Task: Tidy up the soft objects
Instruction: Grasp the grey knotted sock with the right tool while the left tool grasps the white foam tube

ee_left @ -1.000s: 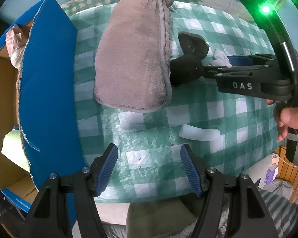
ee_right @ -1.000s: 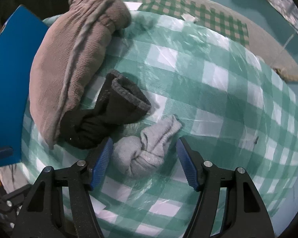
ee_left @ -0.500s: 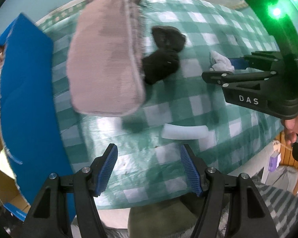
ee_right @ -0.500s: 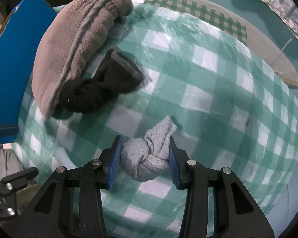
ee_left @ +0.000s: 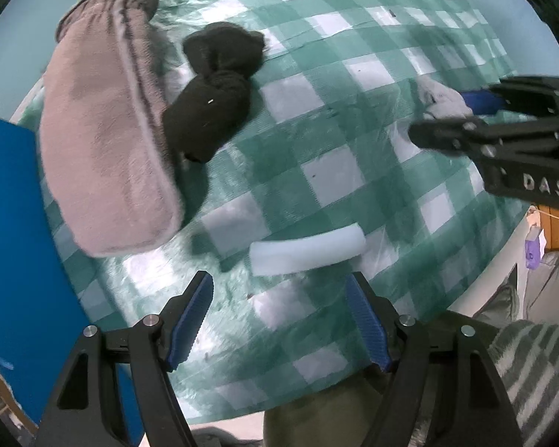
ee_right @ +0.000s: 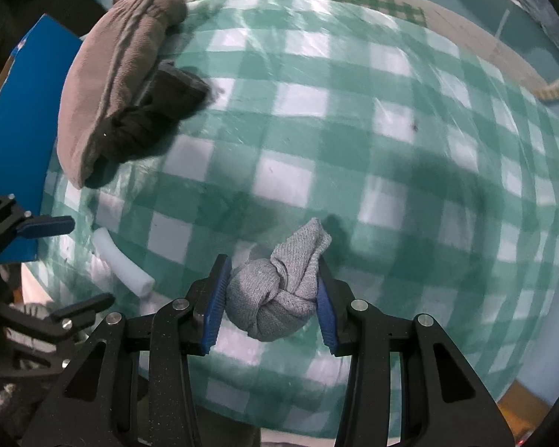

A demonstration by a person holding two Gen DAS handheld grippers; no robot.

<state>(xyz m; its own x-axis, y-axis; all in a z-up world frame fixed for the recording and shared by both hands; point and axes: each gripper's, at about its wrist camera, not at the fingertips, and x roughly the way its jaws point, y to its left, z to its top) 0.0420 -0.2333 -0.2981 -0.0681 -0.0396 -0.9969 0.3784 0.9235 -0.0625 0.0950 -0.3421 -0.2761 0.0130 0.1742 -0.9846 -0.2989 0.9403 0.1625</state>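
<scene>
Right gripper point(ee_right: 272, 294), held level above the checked tablecloth point(ee_right: 391, 156), is clamped on the knotted grey sock point(ee_right: 275, 298), well clear of the brown mitten point(ee_right: 111, 74) and black sock point(ee_right: 152, 119), while the left gripper point(ee_left: 279, 320) hovers with fingers spread over a white foam strip point(ee_left: 307, 251).

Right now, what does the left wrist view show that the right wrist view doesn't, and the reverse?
Only the left wrist view: the left claw from behind, open and empty, and the striped fabric at lower right.

Only the right wrist view: both pads of the right claw pressing the knotted grey sock between them.

Both: the brown plush mitt, black knotted sock, white foam piece, blue box flap and checked tablecloth.
</scene>
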